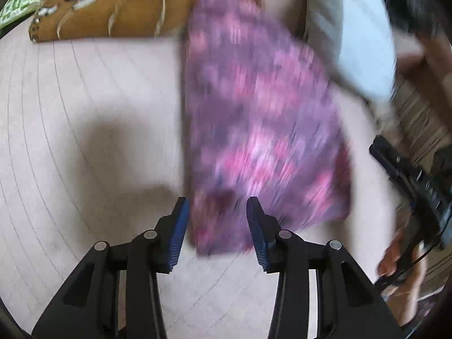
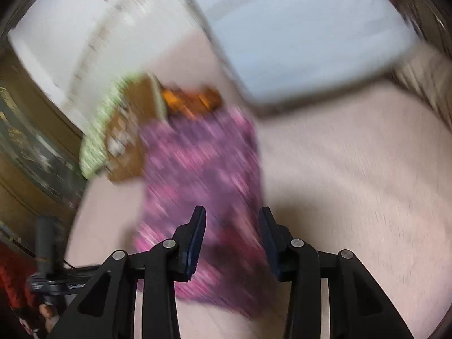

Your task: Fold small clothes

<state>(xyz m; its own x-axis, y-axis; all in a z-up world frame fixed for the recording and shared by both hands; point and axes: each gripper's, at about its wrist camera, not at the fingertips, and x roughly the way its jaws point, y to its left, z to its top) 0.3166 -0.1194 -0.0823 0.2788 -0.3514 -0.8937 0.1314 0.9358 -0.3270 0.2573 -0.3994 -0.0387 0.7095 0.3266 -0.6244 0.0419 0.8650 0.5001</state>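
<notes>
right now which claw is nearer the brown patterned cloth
Left. The left claw is open at the near end of the purple garment, with the brown patterned cloth ahead on its left. The right claw is open too, on the garment's far side from it.

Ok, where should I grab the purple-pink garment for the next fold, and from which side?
Take the purple-pink garment at its near hem corners. It lies flat and long on the bed, its near end just ahead of both open hand-held grippers, left and right. Come in low from the near side, probably one corner each.
</notes>
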